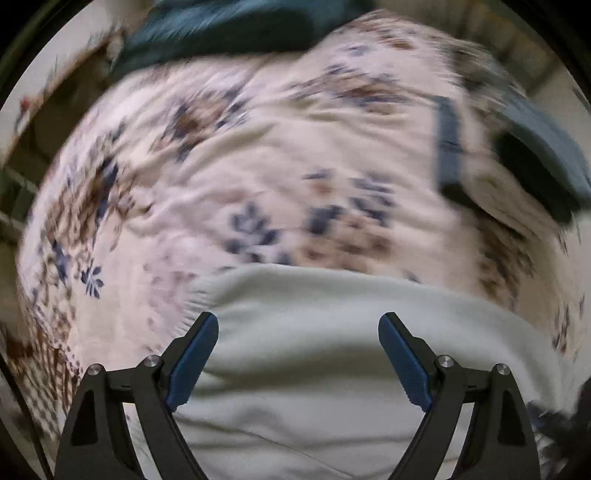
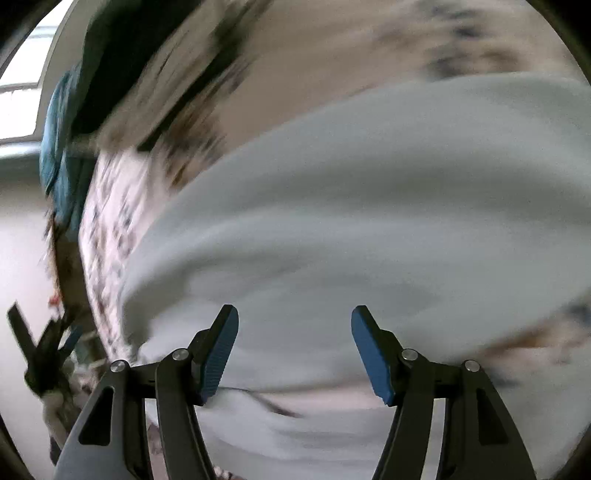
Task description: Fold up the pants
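Two grippers in shot, both pointing steeply down at the bed; left gripper [image 1: 298, 354] has its blue-padded black fingers [image 1: 192, 360] spread wide, nothing between them, hanging above the pale grey-white soft fabric pants [image 1: 314, 369]; those pants lie flat on the cream bedsheet with blue and brown flower print [image 1: 221, 155], filling the near part of the left wrist view. Right gripper [image 2: 294, 352] also parted, pads clear of the cloth, the same pale pants [image 2: 332, 221] spread beneath and beyond it; heavy blur here. Far edge of the bed, a dark teal crumpled cloth [image 1: 229, 29]; at right in the left view, the other gripper shows, blurred.
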Motion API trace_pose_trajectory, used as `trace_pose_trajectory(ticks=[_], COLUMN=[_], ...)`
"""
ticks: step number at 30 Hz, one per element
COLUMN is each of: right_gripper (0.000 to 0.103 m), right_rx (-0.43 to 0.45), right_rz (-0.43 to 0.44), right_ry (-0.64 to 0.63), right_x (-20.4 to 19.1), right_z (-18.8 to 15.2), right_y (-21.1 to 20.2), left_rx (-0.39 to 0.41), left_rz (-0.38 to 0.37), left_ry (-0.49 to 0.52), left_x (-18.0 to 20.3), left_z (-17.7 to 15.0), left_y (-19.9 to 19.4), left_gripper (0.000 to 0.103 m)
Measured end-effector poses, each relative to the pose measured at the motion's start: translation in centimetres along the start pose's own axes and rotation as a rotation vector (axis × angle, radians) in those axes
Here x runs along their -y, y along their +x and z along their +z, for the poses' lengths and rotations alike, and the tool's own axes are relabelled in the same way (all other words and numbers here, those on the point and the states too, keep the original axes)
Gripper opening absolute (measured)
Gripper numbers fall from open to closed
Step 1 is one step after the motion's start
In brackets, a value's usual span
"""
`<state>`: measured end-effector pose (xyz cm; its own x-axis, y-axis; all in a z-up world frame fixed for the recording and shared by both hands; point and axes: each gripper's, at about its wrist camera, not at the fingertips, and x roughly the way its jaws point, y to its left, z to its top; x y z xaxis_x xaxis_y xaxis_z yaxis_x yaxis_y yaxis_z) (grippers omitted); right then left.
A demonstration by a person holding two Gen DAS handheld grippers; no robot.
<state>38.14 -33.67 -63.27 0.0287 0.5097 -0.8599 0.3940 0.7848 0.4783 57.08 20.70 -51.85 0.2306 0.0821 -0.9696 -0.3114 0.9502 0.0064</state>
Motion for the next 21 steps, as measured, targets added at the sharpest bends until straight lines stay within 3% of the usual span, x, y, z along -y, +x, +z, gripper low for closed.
trace_pose_trajectory(ticks=[4, 8, 11, 13, 14, 17, 19, 21], right_gripper=[0.066, 0.066, 0.066, 0.066, 0.066, 0.066, 0.066, 0.066], right_rx=[-0.056, -0.075, -0.076, -0.070, -0.068, -0.074, -0.082, -0.088], right_rz=[-0.014, -0.040, -0.077, -0.113, -0.127, -0.159, -0.171, -0.178], right_ry=[-0.019, -0.003, -0.001, -0.007, -0.007, 0.002, 0.011, 0.013], right_x=[-5.7, -8.9, -10.7, -12.1, -13.7, -14.1, -14.3, -14.2], right_z=[-0.5, -1.6, -2.8, -2.5, -1.8, -1.6, -1.4, -1.4], right_y=[6.2, 10.1, 11.3, 12.5, 13.9, 14.3, 14.6, 14.6], left_rx=[-0.173, -0.318, -0.358, -0.362, -0.367, -0.368, -0.398, -0.434], left_rz=[-0.044, -0.170, -0.259, -0.280, -0.295, -0.308, -0.321, -0.381], left_ry=[-0.114, -0.174, -0.165, -0.113, -0.062, 0.011, -0.039, -0.095], left_x=[-7.3, -10.9, -11.3, -10.5, -9.6, -8.5, -9.6, -11.0], left_z=[2.5, 3.2, 3.2, 3.0, 2.8, 2.7, 2.6, 2.5], left_y=[6.2, 11.9, 14.0, 14.2, 14.0, 13.0, 12.9, 13.2], left_gripper=[0.089, 0.085, 0.059, 0.034, 0.032, 0.031, 0.036, 0.040])
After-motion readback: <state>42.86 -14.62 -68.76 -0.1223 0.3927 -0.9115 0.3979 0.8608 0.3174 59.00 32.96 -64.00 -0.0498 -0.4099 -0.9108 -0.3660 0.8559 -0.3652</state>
